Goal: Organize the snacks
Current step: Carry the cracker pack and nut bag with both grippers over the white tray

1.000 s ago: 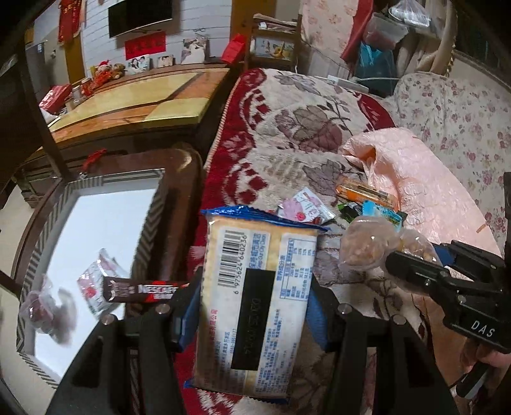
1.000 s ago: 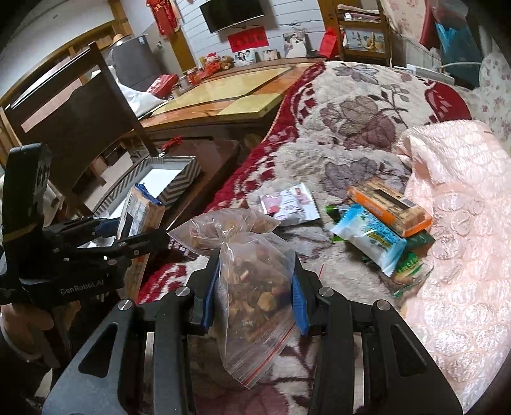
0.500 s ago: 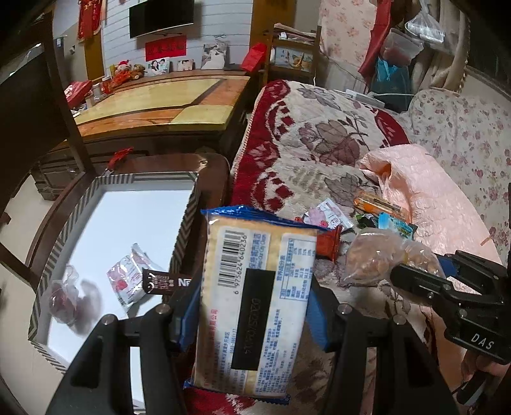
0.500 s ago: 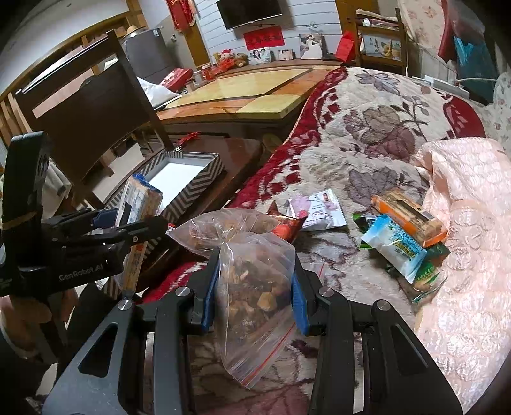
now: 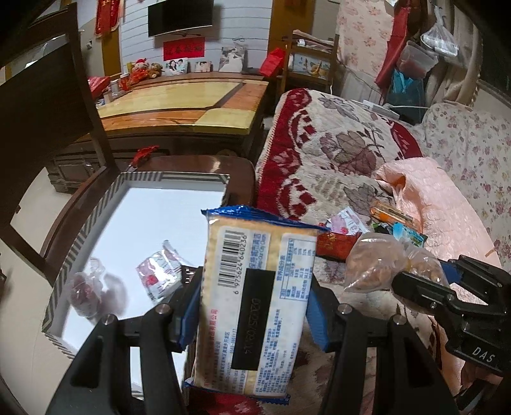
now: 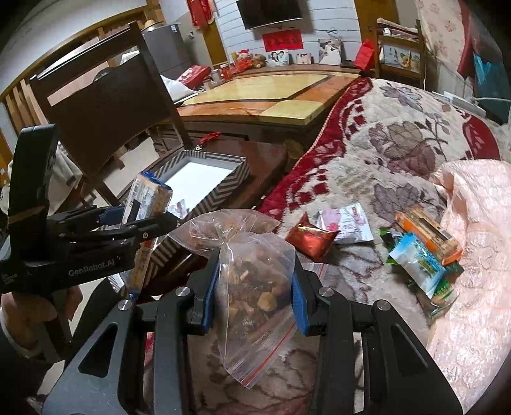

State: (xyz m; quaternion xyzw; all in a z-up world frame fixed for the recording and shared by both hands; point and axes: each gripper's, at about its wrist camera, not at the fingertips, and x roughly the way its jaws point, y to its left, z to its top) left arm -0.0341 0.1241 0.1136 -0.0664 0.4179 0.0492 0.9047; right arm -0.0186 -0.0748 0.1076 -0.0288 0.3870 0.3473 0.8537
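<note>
White slatted wall [image 5: 134, 41] with television [image 5: 180, 16], glossy wooden table [image 5: 179, 105], dark chair [image 6: 105, 105] (floral blanket [image 6: 399, 150] nearby)

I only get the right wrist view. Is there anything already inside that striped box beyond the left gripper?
Observer: Yes. A pink-and-white foil sachet and a small clear bag of dark red pieces lie in the chevron-striped cardboard box.
Operator: Is the left gripper's hold even?
Observer: The left gripper has a blue pad pressed on each long edge of the blue-trimmed cracker packet, barcode facing its camera.
Operator: Room left in there?
Observer: The box's far half is bare white.
</note>
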